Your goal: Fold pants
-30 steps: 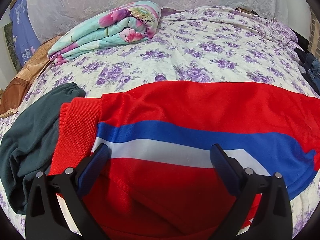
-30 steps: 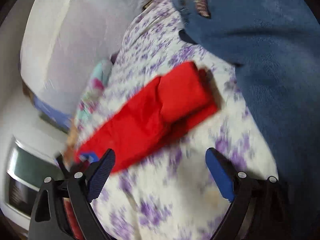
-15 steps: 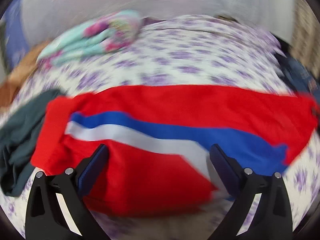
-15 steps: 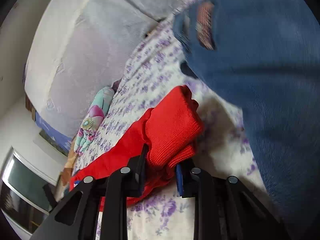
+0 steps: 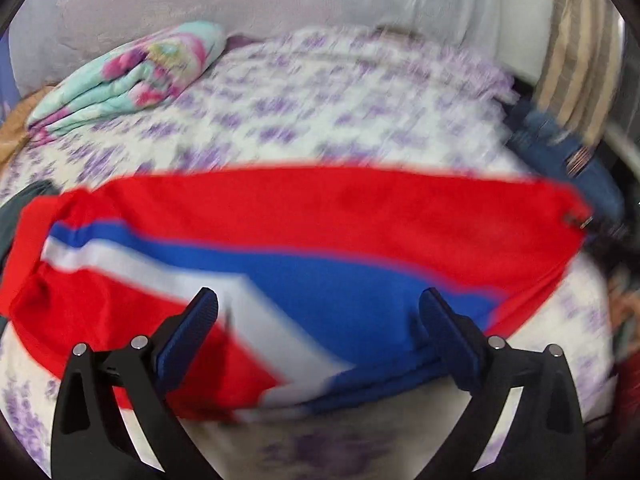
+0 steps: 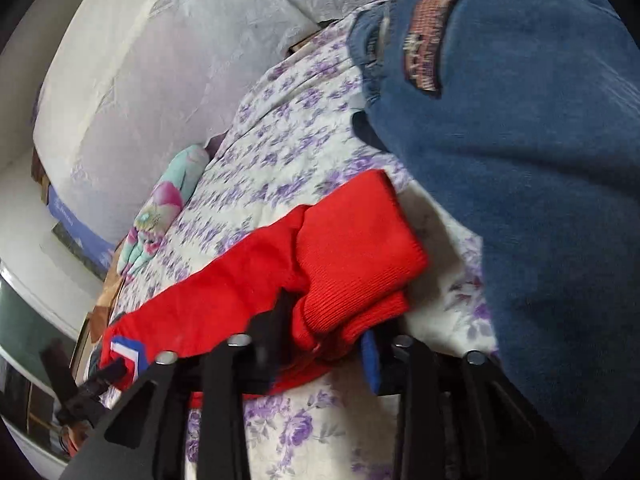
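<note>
1. The red pants (image 5: 320,216), with a blue and white stripe along the side, lie stretched across the flowered bed (image 5: 344,104), one ribbed cuff at each end.
2. In the right wrist view the right hand-held gripper (image 6: 326,344) has the ribbed red cuffs (image 6: 352,248) bunched between its fingers; the jaws are narrow and opening slightly, yet the cloth looks pinched, so I judge the grip holds.
3. The left hand-held gripper (image 5: 318,312) hangs over the near edge of the pants with its jaws wide, nothing between them. The picture is blurred, so I cannot say whether the tips touch the fabric.
4. A pair of blue jeans (image 6: 520,160) lies just beside the cuffs on the right, and a dark green garment (image 5: 16,208) peeks out at the far left end. A folded floral blanket (image 5: 132,76) sits well away near the headboard.
5. Step in hand, as I read it: gathering the ends for a first fold, with only one end secured.
6. The next move calls for the left one to close on the pants' near edge, then for the right to carry the cuffs across toward the other end, keeping the layers aligned.
7. Risk: the loosening right jaws could drop a cuff, or snag the jeans alongside.
</note>
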{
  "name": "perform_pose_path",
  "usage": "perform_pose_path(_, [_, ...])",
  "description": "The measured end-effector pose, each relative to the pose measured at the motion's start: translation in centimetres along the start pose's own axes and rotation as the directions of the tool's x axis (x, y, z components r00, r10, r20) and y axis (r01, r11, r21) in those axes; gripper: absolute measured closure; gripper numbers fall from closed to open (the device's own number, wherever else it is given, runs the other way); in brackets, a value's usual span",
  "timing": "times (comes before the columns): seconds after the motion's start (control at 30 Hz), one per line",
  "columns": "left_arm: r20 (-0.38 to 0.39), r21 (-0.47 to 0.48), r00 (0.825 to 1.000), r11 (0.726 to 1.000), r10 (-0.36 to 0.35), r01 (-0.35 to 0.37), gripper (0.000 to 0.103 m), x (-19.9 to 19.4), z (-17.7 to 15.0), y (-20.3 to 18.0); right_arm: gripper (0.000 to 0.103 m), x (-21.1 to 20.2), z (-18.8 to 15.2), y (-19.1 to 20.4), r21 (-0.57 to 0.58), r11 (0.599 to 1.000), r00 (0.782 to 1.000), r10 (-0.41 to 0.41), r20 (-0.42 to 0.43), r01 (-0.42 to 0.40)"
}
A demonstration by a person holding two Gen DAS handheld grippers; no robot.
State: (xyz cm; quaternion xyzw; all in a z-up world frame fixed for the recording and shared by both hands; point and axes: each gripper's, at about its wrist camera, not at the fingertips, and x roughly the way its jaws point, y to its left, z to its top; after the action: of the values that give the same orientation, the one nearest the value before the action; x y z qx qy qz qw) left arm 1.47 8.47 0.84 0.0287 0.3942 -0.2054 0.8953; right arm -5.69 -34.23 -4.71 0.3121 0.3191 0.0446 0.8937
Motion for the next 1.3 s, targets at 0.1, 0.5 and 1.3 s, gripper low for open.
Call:
perform_pose_path(0.1, [0.009, 0.078, 0.999, 0.996, 0.046, -0.047, 0.005, 0.8, 1.5, -3.4, 0.061, 0.0, -0.2, 0.0, -0.008, 1.0, 1.0, -0.002, -0.008, 0.002])
perform_pose_path(0.5, [-0.016, 0.111, 1.0, 0.994, 0.004, -0.002, 0.005, 3.3, 1.3, -7.9, 0.04, 0.8, -0.3, 0.8, -0.051, 0.998, 0.999, 0.022, -0.033, -0.024])
perform_pose_path(1.3, [0.101, -0.055, 0.97, 0.975, 0.222, -0.217, 0.004, -4.7, -2.8, 9.7, 0.081, -2.1, -1.0, 6.3, -0.199, 0.972, 0.981, -0.092, 0.171, 0.126])
